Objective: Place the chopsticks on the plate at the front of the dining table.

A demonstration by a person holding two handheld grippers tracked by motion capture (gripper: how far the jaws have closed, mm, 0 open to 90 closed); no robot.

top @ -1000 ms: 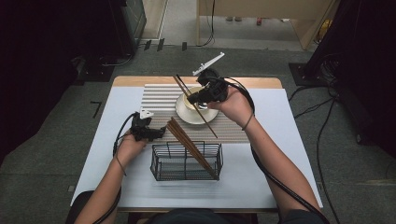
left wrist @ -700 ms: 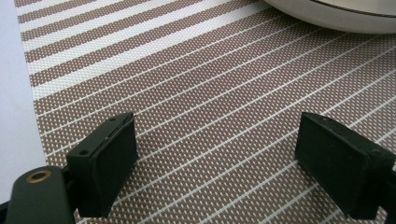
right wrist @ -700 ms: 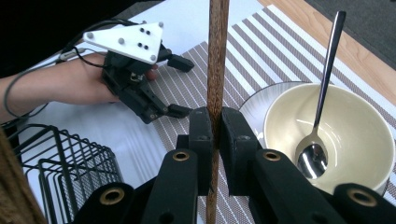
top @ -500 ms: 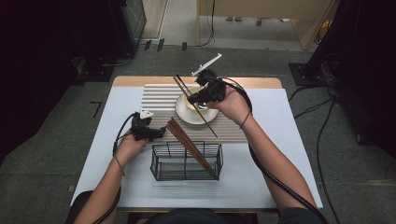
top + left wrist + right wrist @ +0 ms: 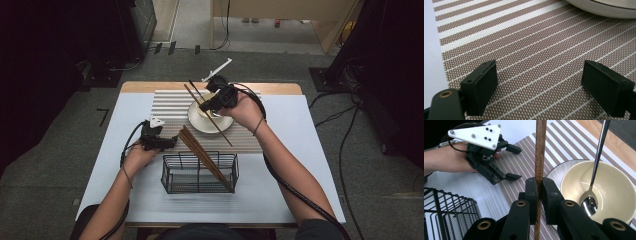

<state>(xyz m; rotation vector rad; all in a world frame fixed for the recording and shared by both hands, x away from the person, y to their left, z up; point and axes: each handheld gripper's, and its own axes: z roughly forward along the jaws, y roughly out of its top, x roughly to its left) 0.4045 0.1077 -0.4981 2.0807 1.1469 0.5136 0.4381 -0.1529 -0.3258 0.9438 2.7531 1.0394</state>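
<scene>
On the striped mat (image 5: 170, 107), the right gripper (image 5: 539, 192) pinches one chopstick (image 5: 539, 157) above the bowl (image 5: 599, 190), probably bound for the wire basket (image 5: 199, 174), while the left gripper (image 5: 540, 85) waits open.

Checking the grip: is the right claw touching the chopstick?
Touching. The right gripper view shows the right claw shut on the chopstick, both pads pressing it.

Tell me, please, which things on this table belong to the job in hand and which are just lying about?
In the job:
- chopstick, clamped in the right claw
- wire basket holding more chopsticks

Lying about:
- bowl on its saucer
- spoon in the bowl
- striped mat
- left claw, open and empty over the mat
</scene>
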